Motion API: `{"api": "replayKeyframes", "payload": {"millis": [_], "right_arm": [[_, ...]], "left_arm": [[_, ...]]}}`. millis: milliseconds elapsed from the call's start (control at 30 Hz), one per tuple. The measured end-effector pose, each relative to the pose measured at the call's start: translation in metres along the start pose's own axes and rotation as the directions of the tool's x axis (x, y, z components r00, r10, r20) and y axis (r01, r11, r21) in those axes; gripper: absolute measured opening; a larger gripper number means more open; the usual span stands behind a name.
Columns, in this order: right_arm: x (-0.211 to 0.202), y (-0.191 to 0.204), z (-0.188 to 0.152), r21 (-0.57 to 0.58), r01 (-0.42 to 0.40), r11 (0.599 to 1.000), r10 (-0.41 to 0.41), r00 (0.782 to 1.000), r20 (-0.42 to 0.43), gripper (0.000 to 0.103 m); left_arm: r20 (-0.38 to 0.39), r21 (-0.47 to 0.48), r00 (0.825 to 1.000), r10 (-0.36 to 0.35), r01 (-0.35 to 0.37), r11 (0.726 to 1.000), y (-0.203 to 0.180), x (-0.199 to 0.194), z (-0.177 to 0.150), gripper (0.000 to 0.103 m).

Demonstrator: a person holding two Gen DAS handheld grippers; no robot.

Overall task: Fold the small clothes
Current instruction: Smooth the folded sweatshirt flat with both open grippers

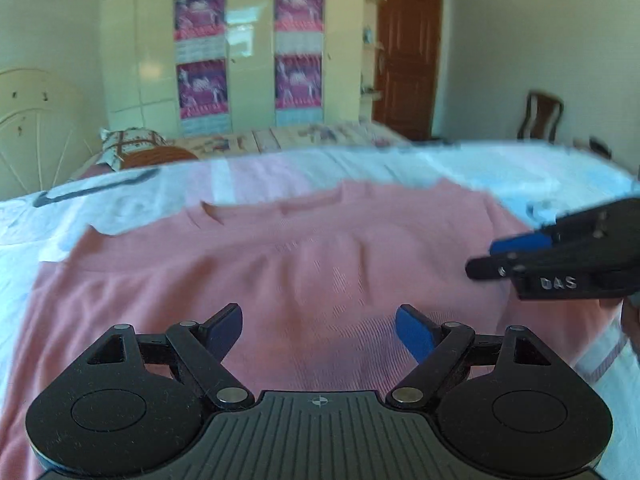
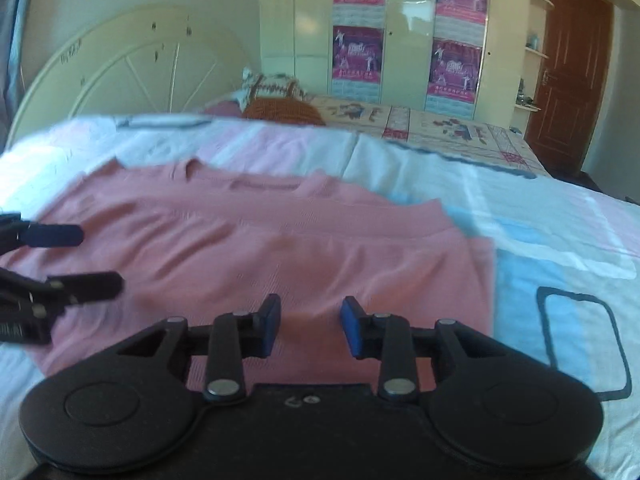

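A pink knit top [image 1: 304, 248] lies spread flat on the bed sheet [image 1: 500, 168], its neckline at the far edge. A crosswise ridge runs over its middle. My left gripper [image 1: 318, 320] hovers over the near part of the top, jaws wide open and nothing between them. My right gripper [image 1: 482, 258] comes in from the right, over the top's right side. In the right wrist view the pink top [image 2: 280, 232] fills the middle. The right gripper [image 2: 310, 314] stands open with a narrow gap and only cloth beneath. The left gripper [image 2: 98, 260] shows at the left edge.
The patchwork sheet [image 2: 540, 232] in pale blue, white and pink extends right of the top. Beyond lie a patterned pillow [image 2: 272, 84] and an orange cushion [image 2: 284, 110], with a cream headboard [image 2: 120, 68] behind. A wardrobe with posters [image 1: 248, 52], a brown door [image 1: 408, 52] and a chair [image 1: 540, 116] line the far wall.
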State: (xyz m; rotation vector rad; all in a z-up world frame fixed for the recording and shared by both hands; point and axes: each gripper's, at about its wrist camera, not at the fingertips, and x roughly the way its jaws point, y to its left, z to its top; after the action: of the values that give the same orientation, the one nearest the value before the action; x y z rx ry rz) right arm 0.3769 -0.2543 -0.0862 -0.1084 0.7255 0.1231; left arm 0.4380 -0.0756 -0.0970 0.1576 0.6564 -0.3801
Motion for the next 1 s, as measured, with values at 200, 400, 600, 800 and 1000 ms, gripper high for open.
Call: {"api": "replayKeyframes", "payload": {"millis": [200,400,600,800,1000], "right_arm": [[-0.01,-0.019,-0.009,0.111,0.049,0.993,-0.05,0.999,0.011,0.038],[-0.034,0.023,-0.014,0.028,-0.089,0.996,0.087,0.994,0.06,0.038],[-0.014,0.029,-0.02,0.041,-0.018,0.999,0.019,1.0,-0.02,0.042],[-0.034,0.049,-0.017,0.067,-0.077,0.995,0.077,0.997,0.001,0.04],[-0.039,0.049,-0.043,0.033,-0.028,0.999,0.03,0.998,-0.046,0.041]], "left_arm": [[0.021,-0.047,0.999,0.046,-0.045,0.998,0.009,-0.019,-0.004,0.091],[-0.01,-0.113,0.997,0.082,-0.083,0.99,0.022,-0.029,-0.018,0.091],[-0.048,-0.107,0.993,0.105,-0.109,0.988,0.021,-0.026,-0.024,0.094],[-0.056,-0.136,0.993,0.106,-0.113,0.984,0.02,-0.042,-0.039,0.094],[-0.088,-0.157,0.978,0.187,-0.199,0.967,0.046,-0.058,-0.06,0.094]]}}
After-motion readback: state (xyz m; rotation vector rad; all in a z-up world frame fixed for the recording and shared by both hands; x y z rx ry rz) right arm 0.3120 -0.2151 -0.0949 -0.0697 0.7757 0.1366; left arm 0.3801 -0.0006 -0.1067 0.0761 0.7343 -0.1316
